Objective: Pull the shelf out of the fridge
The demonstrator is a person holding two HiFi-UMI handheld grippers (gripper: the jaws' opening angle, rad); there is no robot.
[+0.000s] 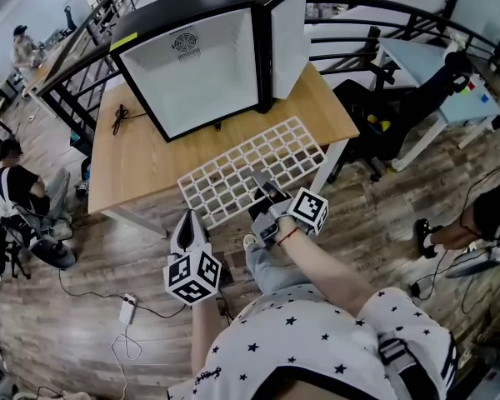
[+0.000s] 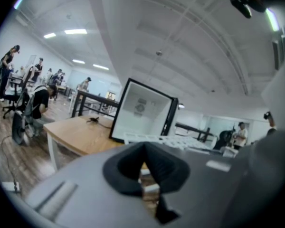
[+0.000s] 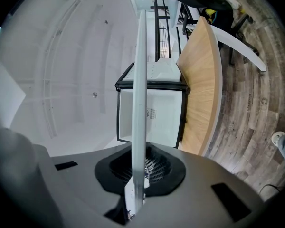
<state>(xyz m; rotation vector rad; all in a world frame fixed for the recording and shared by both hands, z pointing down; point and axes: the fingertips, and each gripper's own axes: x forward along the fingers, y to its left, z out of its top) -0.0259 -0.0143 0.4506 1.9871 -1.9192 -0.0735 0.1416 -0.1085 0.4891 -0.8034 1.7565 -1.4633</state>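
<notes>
The black fridge (image 1: 196, 65) stands on the wooden table (image 1: 133, 165) with its white inside bare and its door (image 1: 287, 36) swung open to the right. The white grid shelf (image 1: 242, 169) is outside the fridge, over the table's front edge. My right gripper (image 1: 267, 197) is shut on the shelf's near edge; in the right gripper view the shelf (image 3: 139, 103) runs edge-on from the jaws toward the fridge (image 3: 156, 118). My left gripper (image 1: 188, 226) hangs below the table's front edge, left of the shelf, shut and holding nothing. In the left gripper view the fridge (image 2: 142, 113) and shelf (image 2: 156, 139) lie ahead.
A black cable (image 1: 119, 119) lies on the table left of the fridge. A power strip (image 1: 127, 308) with cords is on the wooden floor at the left. A black railing (image 1: 350, 36) runs behind the table. A white desk (image 1: 433, 73) and seated people are at the sides.
</notes>
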